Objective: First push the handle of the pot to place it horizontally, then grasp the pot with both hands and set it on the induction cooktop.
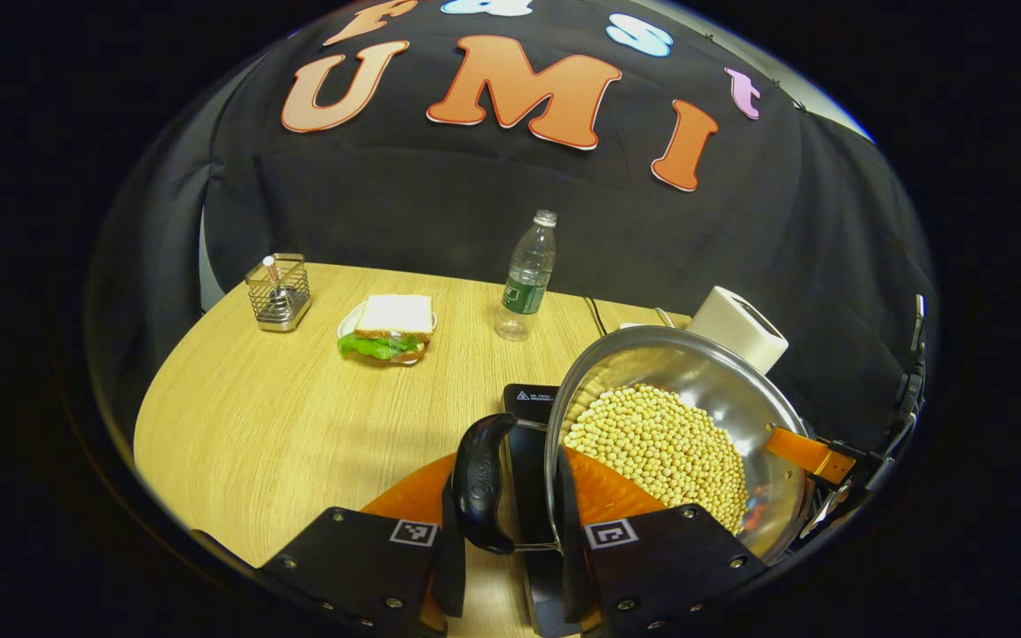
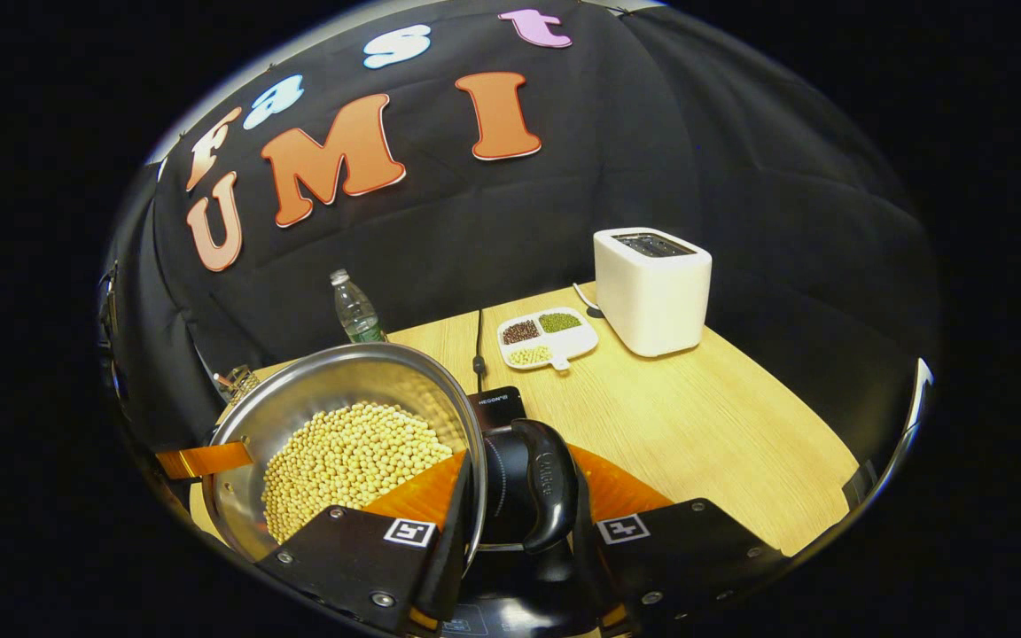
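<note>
Carrying the pot (image 1: 723,416) of beans over the cooktop (image 1: 533,399), left gripper (image 1: 510,523) and right gripper (image 2: 519,523) each clamped on a side handle, I'm keeping it level and lowering slowly so nothing spills.

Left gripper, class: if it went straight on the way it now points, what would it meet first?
The left gripper already straddles the pot's black handle; going on, it likely meets the dark induction cooktop behind it, though depth is unclear.

A recording booth set up as a kitchen — black cloth wall (image 2: 741,177), wooden counter (image 2: 697,416), toaster (image 2: 652,288), sandwich (image 1: 391,328).
</note>
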